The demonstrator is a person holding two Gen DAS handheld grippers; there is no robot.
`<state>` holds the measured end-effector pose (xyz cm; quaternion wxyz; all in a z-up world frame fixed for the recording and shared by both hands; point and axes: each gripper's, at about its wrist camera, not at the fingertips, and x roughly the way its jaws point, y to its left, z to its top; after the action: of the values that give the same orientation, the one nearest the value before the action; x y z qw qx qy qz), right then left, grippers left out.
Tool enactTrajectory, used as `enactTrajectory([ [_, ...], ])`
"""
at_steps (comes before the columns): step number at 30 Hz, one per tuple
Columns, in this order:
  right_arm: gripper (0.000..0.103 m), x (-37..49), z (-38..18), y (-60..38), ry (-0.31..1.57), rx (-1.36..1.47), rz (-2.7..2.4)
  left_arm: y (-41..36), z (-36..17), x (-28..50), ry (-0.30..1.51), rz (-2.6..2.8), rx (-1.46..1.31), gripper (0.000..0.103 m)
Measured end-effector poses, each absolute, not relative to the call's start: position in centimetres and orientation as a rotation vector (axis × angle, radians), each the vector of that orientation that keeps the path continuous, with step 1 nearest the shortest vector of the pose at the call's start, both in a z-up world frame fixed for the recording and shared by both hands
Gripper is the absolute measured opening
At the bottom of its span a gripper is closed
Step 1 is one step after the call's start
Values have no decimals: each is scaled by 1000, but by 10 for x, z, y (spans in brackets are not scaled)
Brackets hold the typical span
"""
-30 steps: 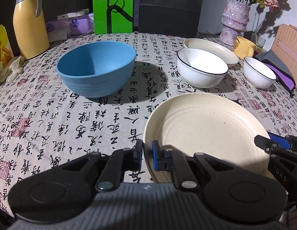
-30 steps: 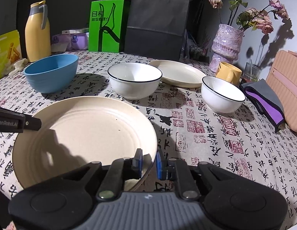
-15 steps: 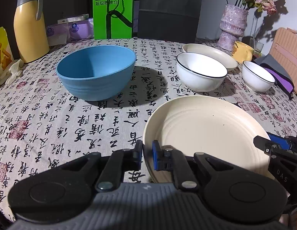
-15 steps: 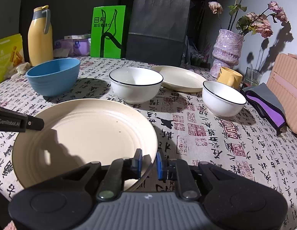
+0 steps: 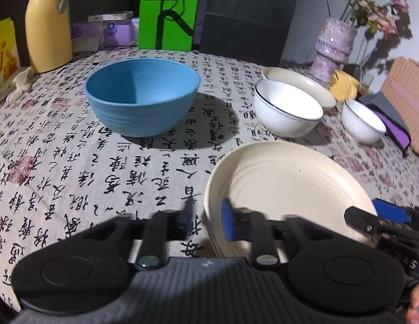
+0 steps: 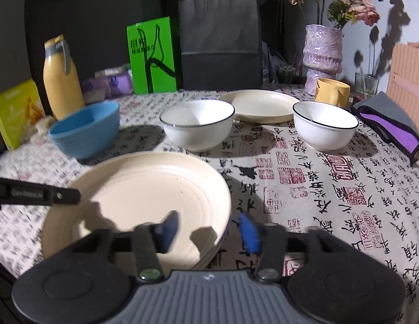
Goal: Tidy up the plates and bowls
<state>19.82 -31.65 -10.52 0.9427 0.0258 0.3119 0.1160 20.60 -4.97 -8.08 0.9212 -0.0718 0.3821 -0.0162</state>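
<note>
A large cream plate (image 5: pixel 288 189) (image 6: pixel 144 197) rests on the patterned tablecloth at the near edge. My left gripper (image 5: pixel 206 220) straddles its left rim with its jaws open. My right gripper (image 6: pixel 209 228) straddles its right rim, also open. A blue bowl (image 5: pixel 140 97) (image 6: pixel 85 131) sits at the left. A bigger white bowl (image 5: pixel 288 108) (image 6: pixel 197 124) and a smaller white bowl (image 5: pixel 362 124) (image 6: pixel 324 124) stand behind the plate. A second cream plate (image 5: pixel 298 85) (image 6: pixel 259 105) lies at the back.
A yellow jug (image 5: pixel 47 24), a green bag (image 5: pixel 169 10), a dark paper bag (image 6: pixel 220 40), a vase of flowers (image 6: pixel 321 54), a yellow mug (image 6: pixel 331 93), a grey-purple cloth (image 6: pixel 385 124) and a tan case (image 6: pixel 408 81) ring the table's back and right.
Both grippers were shut on the plate's rim and have opened. The plate now rests on the table. Both cameras have tilted and shifted a little.
</note>
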Motion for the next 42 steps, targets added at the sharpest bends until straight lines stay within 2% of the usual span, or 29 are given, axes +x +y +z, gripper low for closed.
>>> enactTrajectory([
  [1,70,197,-103,-318,627,66,242,-48,-79,205,773,-33,-156,59],
  [2,81,196,-102,-320,619,78,248,-46,-77,204,759,-31,-157,65],
  [3,88,195,-100,-321,612,88,254,-45,-75,202,745,-31,-160,80],
  [4,102,195,-99,-322,609,96,258,-44,-73,201,731,-37,-168,98],
  [5,103,194,-98,-323,607,101,260,-43,-71,200,717,-48,-182,103],
  [42,103,214,-56,-368,570,167,291,-67,-27,206,645,-154,-216,103],
])
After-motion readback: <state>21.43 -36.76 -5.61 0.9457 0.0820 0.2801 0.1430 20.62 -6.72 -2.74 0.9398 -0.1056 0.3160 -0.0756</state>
